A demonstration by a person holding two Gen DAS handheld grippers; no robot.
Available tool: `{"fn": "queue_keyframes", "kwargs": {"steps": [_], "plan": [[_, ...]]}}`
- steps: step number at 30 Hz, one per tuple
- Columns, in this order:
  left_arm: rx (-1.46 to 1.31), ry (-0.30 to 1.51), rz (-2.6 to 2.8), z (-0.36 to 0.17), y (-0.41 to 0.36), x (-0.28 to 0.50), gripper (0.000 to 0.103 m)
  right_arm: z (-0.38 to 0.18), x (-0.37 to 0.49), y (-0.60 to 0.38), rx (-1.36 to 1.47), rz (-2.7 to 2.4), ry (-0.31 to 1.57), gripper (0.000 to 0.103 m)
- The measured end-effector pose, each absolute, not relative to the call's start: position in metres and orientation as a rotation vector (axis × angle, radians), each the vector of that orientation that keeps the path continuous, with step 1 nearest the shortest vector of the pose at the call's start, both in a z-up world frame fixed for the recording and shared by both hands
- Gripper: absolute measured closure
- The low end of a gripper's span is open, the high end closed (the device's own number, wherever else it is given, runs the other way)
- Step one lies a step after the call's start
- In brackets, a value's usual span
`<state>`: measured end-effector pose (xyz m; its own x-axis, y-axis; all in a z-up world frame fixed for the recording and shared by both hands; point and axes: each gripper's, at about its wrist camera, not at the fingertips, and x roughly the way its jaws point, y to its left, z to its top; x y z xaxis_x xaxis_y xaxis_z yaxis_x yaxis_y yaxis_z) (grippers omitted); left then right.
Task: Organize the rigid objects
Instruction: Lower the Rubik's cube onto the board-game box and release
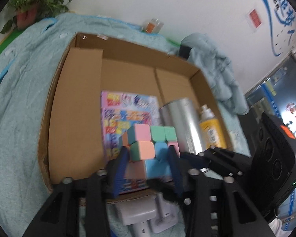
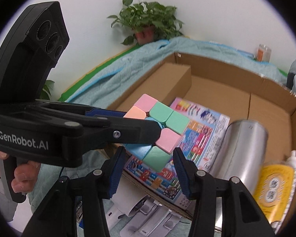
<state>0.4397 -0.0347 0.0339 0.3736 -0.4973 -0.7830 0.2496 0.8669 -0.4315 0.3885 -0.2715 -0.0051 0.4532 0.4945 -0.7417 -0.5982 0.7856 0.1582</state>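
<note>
So from the left wrist view, the left gripper point(image 1: 148, 167) has its blue ribbed pads clamped on the two sides of a pastel puzzle cube point(image 1: 148, 148) with pink, mint, peach and sky-blue tiles. It's a cube, so there's no real long axis; it's turned a bit so one corner edge faces the camera. It hangs over the near part of an open brown cardboard box point(image 1: 77, 108), above a flat colourful printed packet point(image 1: 126, 110) lying on the box floor. Right of that lie a shiny silver metal cylinder point(image 1: 181, 122) and a yellow pump bottle point(image 1: 212, 130), both on their sides. The box sits on a wrinkly teal blanket point(image 1: 19, 98).

Over in the right wrist view, the cube point(image 2: 161, 128) is tilted with its top face towards the camera. The left gripper's black plastic body reads "GenRobot.AI". The right gripper point(image 2: 148, 169) sits just below the cube, fingers apart and gripping nothing. White plastic bits point(image 2: 144, 213) lie outside the box's near wall. There's a leafy potted plant point(image 2: 148, 19) at the back.
</note>
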Motion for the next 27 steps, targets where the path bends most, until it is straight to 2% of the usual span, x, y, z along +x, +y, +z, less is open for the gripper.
{"fn": "queue_keyframes", "kwargs": {"steps": [2,5,17,19,21,22,23,24,25,26,27], "plan": [[-0.267,1.110,-0.487,0.019,-0.033,0.440,0.077,-0.016,0.394,-0.271,-0.138,0.660,0.898,0.061],[-0.283,1.103,-0.488,0.013,-0.028,0.437,0.077,-0.028,0.396,-0.275,-0.098,0.683,0.920,0.061],[-0.243,1.107,-0.438,0.024,-0.018,0.415,0.077,-0.030,0.389,-0.258,-0.083,0.728,0.966,0.058],[-0.233,1.059,-0.441,0.030,-0.016,0.408,0.077,-0.029,0.387,-0.259,-0.074,0.728,0.960,0.058],[-0.207,0.993,-0.433,0.041,-0.014,0.396,0.075,-0.023,0.379,-0.263,-0.082,0.697,0.920,0.056],[-0.185,0.932,-0.433,0.050,-0.013,0.386,0.072,-0.017,0.371,-0.268,-0.103,0.642,0.870,0.049],[-0.171,0.891,-0.427,0.057,-0.013,0.379,0.058,-0.013,0.363,-0.273,-0.116,0.603,0.831,0.032],[-0.156,0.839,-0.408,0.066,-0.013,0.371,0.032,-0.009,0.353,-0.279,-0.119,0.559,0.784,0.022],[-0.146,0.763,-0.365,0.075,-0.012,0.356,0.017,-0.004,0.342,-0.287,-0.105,0.512,0.733,0.016],[-0.146,0.711,-0.341,0.081,-0.011,0.347,0.001,-0.002,0.334,-0.293,-0.090,0.484,0.709,0.016],[-0.151,0.651,-0.324,0.087,-0.009,0.336,0.001,-0.001,0.326,-0.298,-0.077,0.458,0.697,0.016]]}}
